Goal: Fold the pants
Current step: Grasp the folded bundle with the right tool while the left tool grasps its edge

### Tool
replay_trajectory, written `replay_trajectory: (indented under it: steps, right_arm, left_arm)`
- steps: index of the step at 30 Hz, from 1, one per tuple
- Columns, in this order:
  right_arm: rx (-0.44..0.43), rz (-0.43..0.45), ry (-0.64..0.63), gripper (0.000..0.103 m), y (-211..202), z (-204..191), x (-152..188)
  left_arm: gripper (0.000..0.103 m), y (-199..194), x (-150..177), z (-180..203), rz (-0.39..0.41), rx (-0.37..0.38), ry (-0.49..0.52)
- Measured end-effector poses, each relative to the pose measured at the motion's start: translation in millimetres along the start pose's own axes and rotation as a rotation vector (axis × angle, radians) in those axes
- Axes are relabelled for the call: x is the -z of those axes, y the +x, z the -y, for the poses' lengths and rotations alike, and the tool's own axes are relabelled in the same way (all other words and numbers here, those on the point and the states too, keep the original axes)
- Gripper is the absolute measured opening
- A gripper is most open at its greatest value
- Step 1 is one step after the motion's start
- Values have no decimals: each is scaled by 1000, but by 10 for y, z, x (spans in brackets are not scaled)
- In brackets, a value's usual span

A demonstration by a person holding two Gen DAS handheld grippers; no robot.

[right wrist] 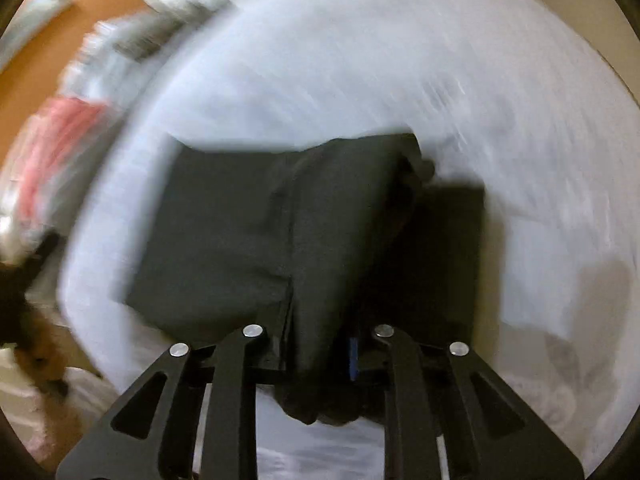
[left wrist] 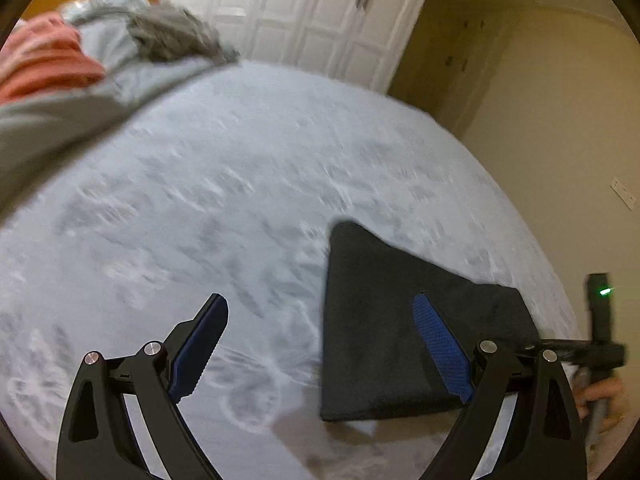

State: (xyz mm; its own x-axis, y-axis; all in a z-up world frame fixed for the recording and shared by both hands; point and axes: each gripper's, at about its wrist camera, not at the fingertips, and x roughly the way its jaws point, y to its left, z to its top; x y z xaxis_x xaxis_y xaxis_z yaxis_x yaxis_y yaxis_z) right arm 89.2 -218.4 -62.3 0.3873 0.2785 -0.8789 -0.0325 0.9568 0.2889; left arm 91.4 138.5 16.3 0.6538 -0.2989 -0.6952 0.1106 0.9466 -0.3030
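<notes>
Pants mostly folded, last fold in hand.
Our right gripper (right wrist: pixel 320 350) clamped the pants (right wrist: pixel 248 232); our left gripper (left wrist: pixel 320 344) gaped empty beside them.

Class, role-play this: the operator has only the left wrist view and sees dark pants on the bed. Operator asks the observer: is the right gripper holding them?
Observer: Yes, the right gripper is shut on the pants.
Operator: Which part?
Observer: A bunched fold near their closest edge, hanging below the jaws.
Operator: Do they lie flat?
Observer: No, a ridge of cloth rises toward that gripper; the view is blurred.
</notes>
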Motion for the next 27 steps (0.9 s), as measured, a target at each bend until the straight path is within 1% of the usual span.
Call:
replay_trajectory:
  steps: [1,2,3,5,7,9,10,11,12,13,14,15,16,17,18,19,22,23,24,25,26,27]
  right_arm:
    - [12,3,-4,23,34,-10,18]
    - [17,14,-12,26,5,-38,18]
    - [25,28,-24,29,-46,-65,19]
    - [63,61,-30,35,-174,-58,36]
    - [78,86,8,48,-274,66,35]
    - [99,116,74,84,-349,251,31]
    - [122,133,117,90,-367,359,45]
    - [127,130,152,93,-343,446,61]
    - [99,103,178,93,-269,502,70]
    - [63,75,204,93,-196,555,52]
    - [7,44,234,90,-92,602,64]
    - [-43,31,248,63,-18,617,77]
    - [-98,32,238,49,47,587,84]
    - [-118,30,218,36,62,528,79]
    - [-128,41,215,28,15,497,74]
    - [-142,67,200,27,-107,449,68]
    - [-219,129,103,26,-517,243,125]
    - [-240,133,82,26,-568,201,171]
    - [-252,123,71,31,-573,180,214]
    - [-248,83,62,36,-483,184,259]
    - [-212,31,49,43,-347,193,301]
    - [-155,-18,39,47,-209,202,329]
  left_arm:
    - [92,105,7,5,-42,21,-23]
    - [92,210,15,4,-81,43,-52]
    - [92,279,19,-2,-106,56,-70]
    - [92,532,53,-42,-190,62,-129]
    - [92,787,109,-116,-271,49,-195]
    - [91,1003,187,-201,-331,45,-267]
    - [91,1037,202,-213,-329,38,-278]
    - [92,1036,199,-192,-305,34,-268]
    - [92,1035,189,-132,-288,28,-233]
    - [92,1049,191,-90,-289,37,-206]
    - [90,1064,204,-38,-284,52,-172]
    - [78,1066,216,-4,-277,54,-151]
    - [19,1059,224,48,-276,71,-113]
    - [8,1057,209,84,-302,96,-95]
    - [7,979,179,81,-284,97,-102]
    - [6,799,124,81,-248,126,-109]
    - [6,321,51,55,-224,231,-119]
    - [6,192,61,30,-207,217,-103]
    - [9,125,82,-32,-200,165,-86]
    - [19,140,122,-78,-210,102,-79]
    - [29,210,202,-138,-237,21,-76]
    - [32,286,259,-186,-264,-54,-73]
